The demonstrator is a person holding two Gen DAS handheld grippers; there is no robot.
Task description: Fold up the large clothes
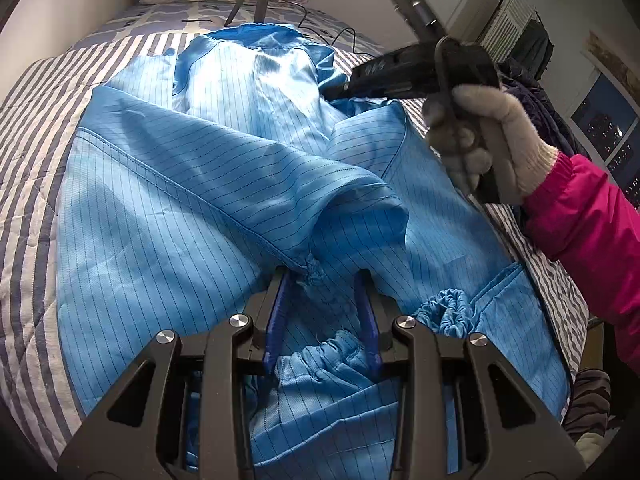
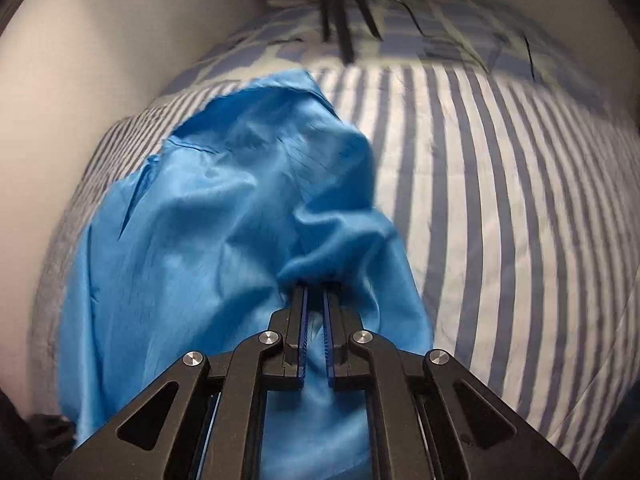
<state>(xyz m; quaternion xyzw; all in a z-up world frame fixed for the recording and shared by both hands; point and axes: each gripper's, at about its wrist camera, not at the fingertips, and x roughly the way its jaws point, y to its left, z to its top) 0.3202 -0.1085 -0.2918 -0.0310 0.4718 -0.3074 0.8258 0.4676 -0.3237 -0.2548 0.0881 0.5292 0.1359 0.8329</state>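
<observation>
In the left wrist view, a large shiny blue pinstriped garment (image 1: 224, 184) lay spread over a blue-and-white striped quilt (image 1: 36, 184) on the bed, and the black left gripper (image 1: 322, 276) stood with its blue-padded jaws part-way apart around a bunched seam of the cloth, though whether the pads pressed it could not be told; across the garment a hand in a cream knitted glove (image 1: 492, 140), with a pink sleeve (image 1: 588, 216), held the other black gripper. In the right wrist view, the right gripper (image 2: 315, 286) was clamped nearly shut on a gathered fold of the blue garment (image 2: 200, 216), which bulged up from the striped quilt (image 2: 500, 184).
</observation>
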